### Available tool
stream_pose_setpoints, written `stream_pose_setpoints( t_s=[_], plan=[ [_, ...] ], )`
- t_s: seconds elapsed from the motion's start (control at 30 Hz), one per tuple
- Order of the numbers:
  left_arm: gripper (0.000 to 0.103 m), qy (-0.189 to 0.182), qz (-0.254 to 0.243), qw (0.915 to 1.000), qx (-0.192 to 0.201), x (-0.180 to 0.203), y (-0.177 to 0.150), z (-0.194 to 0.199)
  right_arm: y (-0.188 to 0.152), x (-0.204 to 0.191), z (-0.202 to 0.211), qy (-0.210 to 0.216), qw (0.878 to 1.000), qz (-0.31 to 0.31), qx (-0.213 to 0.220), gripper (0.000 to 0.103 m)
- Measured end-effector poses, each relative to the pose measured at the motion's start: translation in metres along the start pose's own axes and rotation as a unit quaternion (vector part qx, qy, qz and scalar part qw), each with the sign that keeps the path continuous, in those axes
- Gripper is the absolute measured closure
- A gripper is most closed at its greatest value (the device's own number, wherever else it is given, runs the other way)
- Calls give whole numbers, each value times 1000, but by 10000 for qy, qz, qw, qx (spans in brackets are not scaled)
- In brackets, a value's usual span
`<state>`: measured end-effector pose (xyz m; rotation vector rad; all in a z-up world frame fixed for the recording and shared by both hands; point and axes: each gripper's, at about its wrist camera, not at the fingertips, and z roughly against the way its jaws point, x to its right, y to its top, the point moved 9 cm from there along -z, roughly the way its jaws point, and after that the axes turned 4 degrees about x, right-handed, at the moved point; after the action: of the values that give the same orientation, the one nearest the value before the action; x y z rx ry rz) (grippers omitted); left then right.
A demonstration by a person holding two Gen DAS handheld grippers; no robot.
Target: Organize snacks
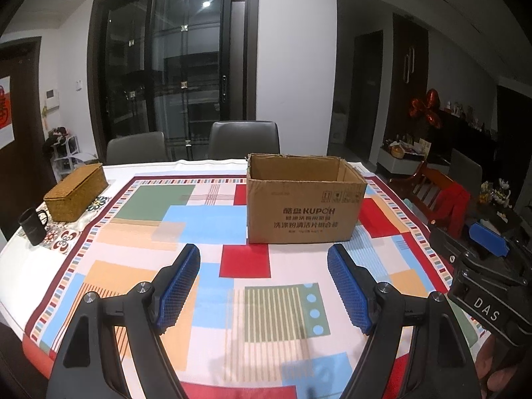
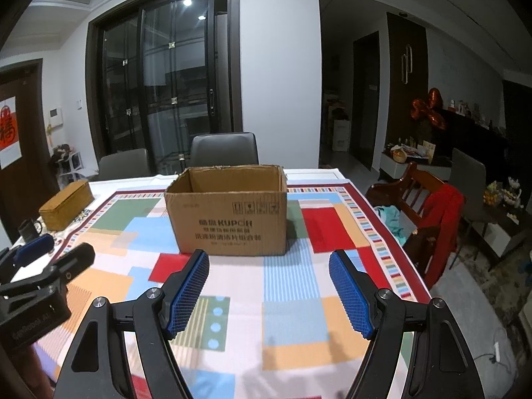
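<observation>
Dining room at night: dark glass sliding doors (image 1: pixel 173 76) behind the table (image 1: pixel 99 242), which carries a cloth of coloured blocks. Two grey chairs (image 1: pixel 244 139) stand at its far edge.

From my left camera, the cardboard box (image 1: pixel 304 209) sits at 12 to 1 o'clock, top open, printed side facing me, resting flat on the cloth. I cannot see whether anything lies inside it. A woven lidded basket (image 1: pixel 76 193) stands at 10 o'clock near the table's far left corner, with a black mug (image 1: pixel 32 226) just beside it on the near side.

My left gripper (image 1: pixel 264 282) hangs above the cloth short of the box, jaws spread wide with nothing between them. My right gripper (image 2: pixel 269 289) is likewise held short of the box, jaws parted and empty; from its camera the box lies at 12 o'clock. A wooden chair (image 2: pixel 419 199) draped in red cloth stands off the table's right edge at 2 o'clock.

No snack items are identifiable in either view.
</observation>
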<state>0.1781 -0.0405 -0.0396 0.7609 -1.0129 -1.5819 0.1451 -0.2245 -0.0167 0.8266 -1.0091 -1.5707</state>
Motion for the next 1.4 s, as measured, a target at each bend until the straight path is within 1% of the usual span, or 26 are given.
stream_pose_setpoints(
  t_s=[0.1,0.17,0.4,0.53,0.83,1.4],
  plan=[
    [24,49,-17,10000,27,1,-6,10,-10,3,9,-53,10000,-20,-55,27],
    [24,-3,46,10000,-20,1,-13,17,-16,6,15,-54,9999,-60,-96,27],
    [24,23,141,9997,-210,0,-36,32,-28,7,37,-96,9999,4,-85,27],
    [24,98,147,9996,-241,-3,-45,40,-31,7,50,-127,9999,30,-21,27],
    [24,93,200,9997,-116,-5,-47,57,-30,6,66,-126,9998,-56,141,27],
    [24,130,186,9997,-62,-6,-47,62,-31,10,72,-148,9997,-38,166,27]
  ],
)
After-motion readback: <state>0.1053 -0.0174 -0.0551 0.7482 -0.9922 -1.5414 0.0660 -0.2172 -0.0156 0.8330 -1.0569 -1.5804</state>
